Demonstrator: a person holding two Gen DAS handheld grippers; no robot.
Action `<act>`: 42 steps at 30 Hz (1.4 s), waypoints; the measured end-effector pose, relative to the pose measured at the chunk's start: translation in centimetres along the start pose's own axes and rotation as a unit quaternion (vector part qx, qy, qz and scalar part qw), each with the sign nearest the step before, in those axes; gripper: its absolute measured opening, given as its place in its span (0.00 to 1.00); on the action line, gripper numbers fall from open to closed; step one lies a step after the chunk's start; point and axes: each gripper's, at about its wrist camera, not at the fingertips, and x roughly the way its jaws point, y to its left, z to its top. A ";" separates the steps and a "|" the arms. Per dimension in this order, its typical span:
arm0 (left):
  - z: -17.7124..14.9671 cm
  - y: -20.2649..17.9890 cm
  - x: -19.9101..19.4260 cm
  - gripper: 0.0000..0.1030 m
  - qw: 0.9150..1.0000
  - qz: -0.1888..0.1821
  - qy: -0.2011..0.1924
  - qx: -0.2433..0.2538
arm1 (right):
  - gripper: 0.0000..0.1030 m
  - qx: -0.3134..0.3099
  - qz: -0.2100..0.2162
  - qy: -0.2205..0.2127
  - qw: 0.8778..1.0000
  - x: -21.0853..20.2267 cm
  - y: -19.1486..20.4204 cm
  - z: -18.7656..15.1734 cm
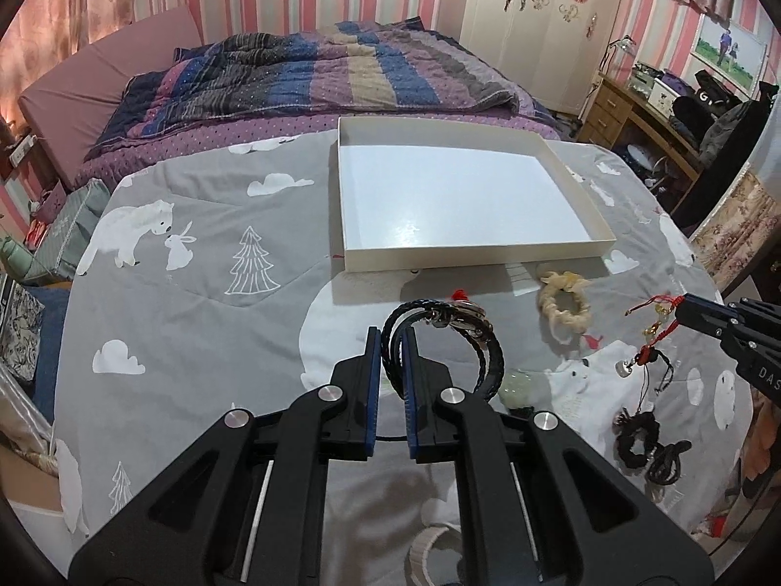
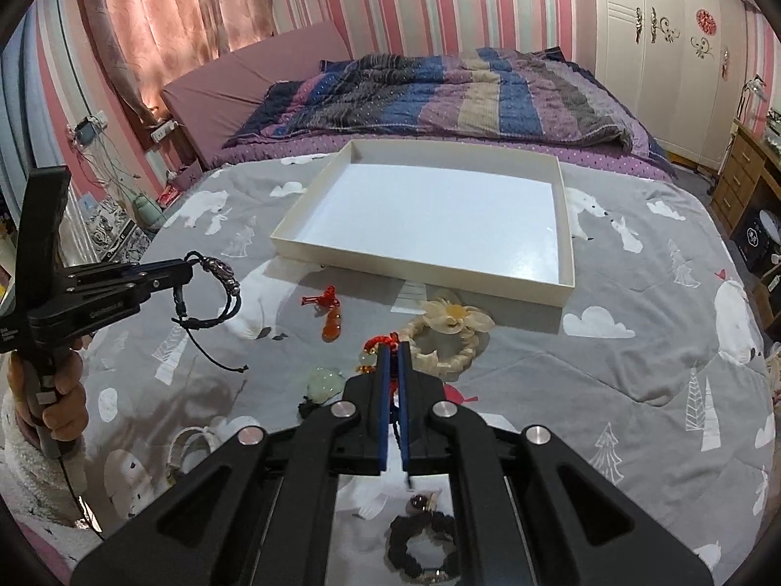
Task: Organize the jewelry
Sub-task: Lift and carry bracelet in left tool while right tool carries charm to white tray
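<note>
My left gripper (image 1: 391, 337) is shut on a black braided bracelet (image 1: 488, 356) with a metal clasp and holds it above the grey quilt; it also shows in the right wrist view (image 2: 215, 288). My right gripper (image 2: 393, 349) is shut on a red-corded charm (image 2: 383, 341), which hangs from it in the left wrist view (image 1: 651, 329). An empty white shallow box (image 1: 468, 256) lies beyond both grippers. A cream flower bracelet (image 2: 449, 337), an orange pendant (image 2: 331, 324), a pale green stone (image 2: 324, 383) and a black scrunchie (image 2: 420, 544) lie on the quilt.
The grey animal-print quilt (image 1: 205, 303) covers the near bed. A striped purple and blue duvet (image 1: 341, 68) lies behind the box. A wooden desk (image 1: 629, 107) stands at the right, a white wardrobe (image 2: 673, 49) at the back.
</note>
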 end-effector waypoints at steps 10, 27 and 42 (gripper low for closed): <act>-1.1 -0.4 -1.9 0.06 1.000 0.001 -0.007 0.002 | 0.02 0.006 0.007 0.004 1.000 -0.2 0.1 -1.1; -1.5 -1.3 -2.7 0.06 1.000 0.001 -0.009 0.007 | 0.02 0.008 0.003 0.007 1.000 0.6 -0.3 -1.3; -1.8 -1.5 -3.2 0.06 1.000 -0.006 -0.011 0.008 | 0.02 0.002 0.015 0.029 0.999 1.7 0.0 -2.1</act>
